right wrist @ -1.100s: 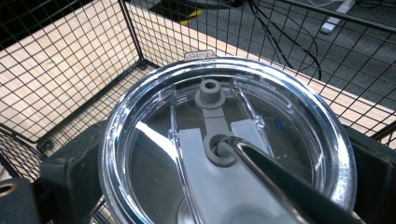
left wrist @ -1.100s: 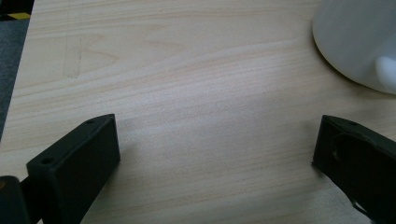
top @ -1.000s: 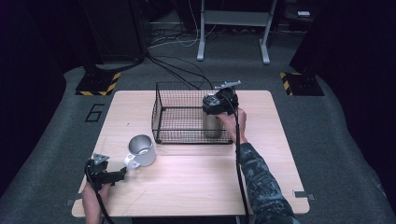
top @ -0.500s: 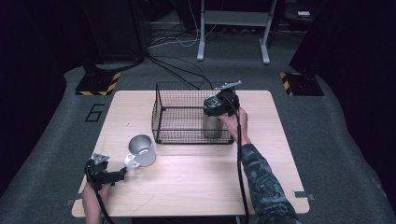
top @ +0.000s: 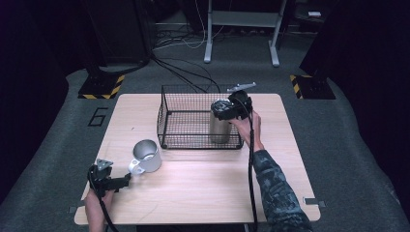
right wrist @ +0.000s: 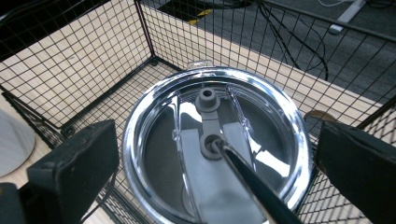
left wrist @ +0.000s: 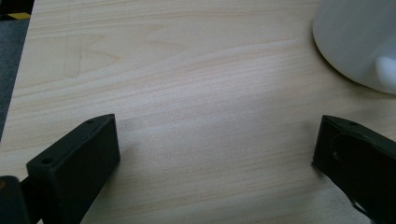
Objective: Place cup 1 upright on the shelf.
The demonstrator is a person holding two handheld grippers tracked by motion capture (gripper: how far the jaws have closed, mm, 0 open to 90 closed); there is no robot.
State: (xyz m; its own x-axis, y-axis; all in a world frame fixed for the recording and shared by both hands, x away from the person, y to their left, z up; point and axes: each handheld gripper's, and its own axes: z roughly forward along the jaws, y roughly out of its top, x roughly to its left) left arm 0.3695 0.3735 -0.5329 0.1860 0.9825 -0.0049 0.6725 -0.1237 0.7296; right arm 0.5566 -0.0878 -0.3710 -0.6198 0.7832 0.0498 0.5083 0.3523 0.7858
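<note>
A steel tumbler (top: 220, 129) with a clear lid (right wrist: 215, 140) stands upright inside the black wire basket (top: 167, 116), near its right wall. My right gripper (top: 223, 111) hovers just over the lid, open, with a jaw on each side of the rim (right wrist: 217, 149). I cannot tell whether the jaws touch the rim. A white mug (top: 146, 155) stands on the table's left part, handle toward the front. My left gripper (top: 124, 181) rests low near the front left corner, open and holding nothing (left wrist: 215, 144). The mug (left wrist: 359, 42) sits just beyond its right jaw.
The light wooden table (top: 203, 188) carries the basket at the back middle. A straw or rod (right wrist: 252, 182) crosses the lid toward the camera. Cables and a metal stand (top: 241, 29) lie on the grey floor behind the table.
The right gripper has edged slightly lower and leftward over the tumbler. The left gripper and the mug have stayed put.
</note>
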